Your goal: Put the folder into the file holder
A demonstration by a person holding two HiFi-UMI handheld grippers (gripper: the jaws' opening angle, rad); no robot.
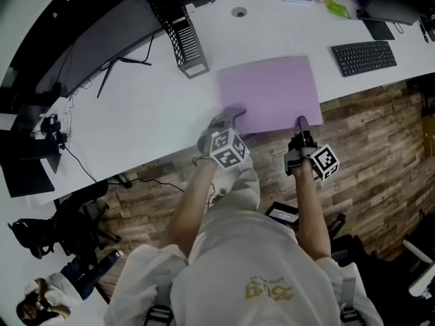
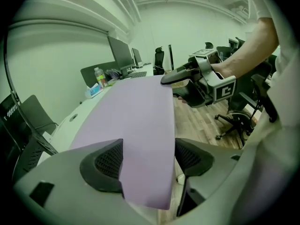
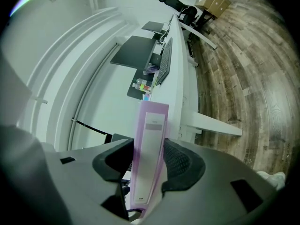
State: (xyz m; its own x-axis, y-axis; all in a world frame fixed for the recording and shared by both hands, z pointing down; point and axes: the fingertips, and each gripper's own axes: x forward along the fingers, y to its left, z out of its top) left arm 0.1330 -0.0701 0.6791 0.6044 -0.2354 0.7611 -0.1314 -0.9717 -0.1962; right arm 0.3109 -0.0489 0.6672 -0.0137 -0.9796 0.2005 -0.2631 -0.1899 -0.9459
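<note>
Head view shows a flat lilac folder (image 1: pixel 268 90) lying on the long white desk (image 1: pixel 136 107), its near edge jutting out past the desk's front edge over the wood-pattern floor (image 1: pixel 380 134). The black wire file holder (image 1: pixel 185 41) stands upright further back on the desk, to the left of the folder and well apart from it, beside a dark monitor (image 1: pixel 102 39); a black keyboard (image 1: pixel 363 58) lies to the folder's right. The left gripper (image 1: pixel 231 117) is at the folder's near left corner and the right gripper (image 1: pixel 302 122) at its near edge towards the right corner, each held out from the person's body by a bare forearm. In the left gripper view the jaws of the left gripper (image 2: pixel 146 161) stand wide apart with the folder's corner (image 2: pixel 131 116) between them; the purple sheet overlaps the left pad and ends just beside the right one, and no squeeze shows. In the right gripper view the right gripper (image 3: pixel 149 161) is clamped on the folder's narrow labelled spine (image 3: pixel 150 139), both ribbed pads pressed against its sides. The folder is not in the file holder.
</note>
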